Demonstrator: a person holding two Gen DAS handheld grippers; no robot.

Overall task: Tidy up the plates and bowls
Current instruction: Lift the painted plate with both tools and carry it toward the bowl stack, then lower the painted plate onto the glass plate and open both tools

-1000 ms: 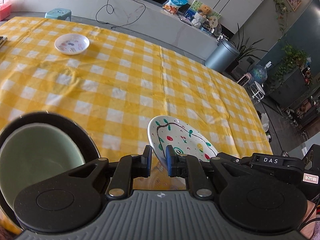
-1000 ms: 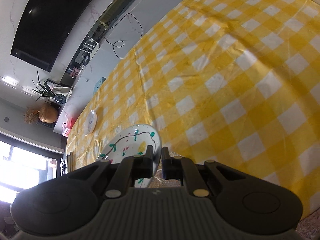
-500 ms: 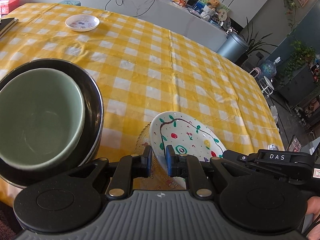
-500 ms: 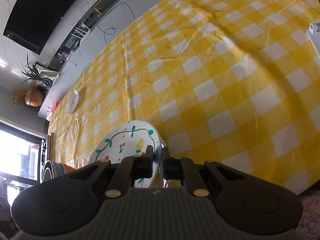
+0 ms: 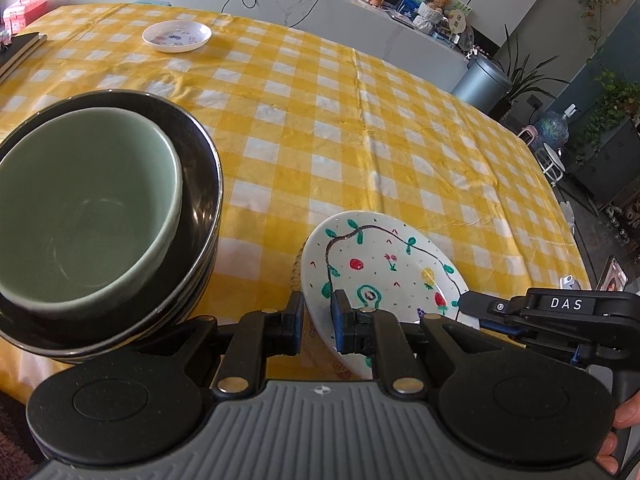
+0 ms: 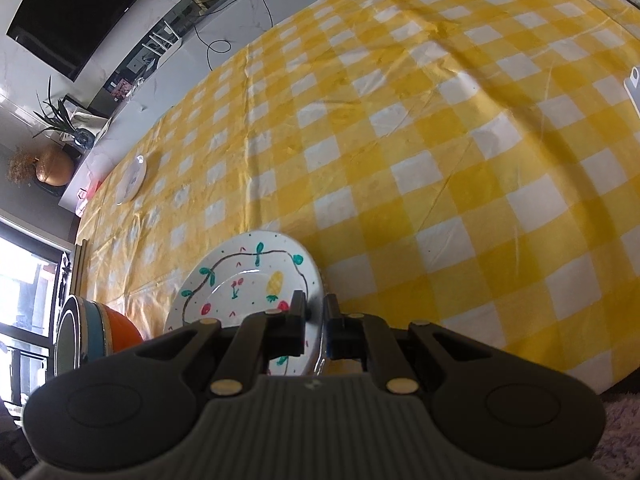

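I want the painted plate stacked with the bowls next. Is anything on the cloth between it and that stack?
Nothing visible. Both grippers pinch the painted plate by its rim, and only bare checked tablecloth lies between it and the bowl stack.

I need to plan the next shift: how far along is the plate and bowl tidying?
Done: a green bowl sits nested in the dark bowl stack. In hand: both the left gripper and right gripper pinch the painted plate. Left: the small dish far across the table.
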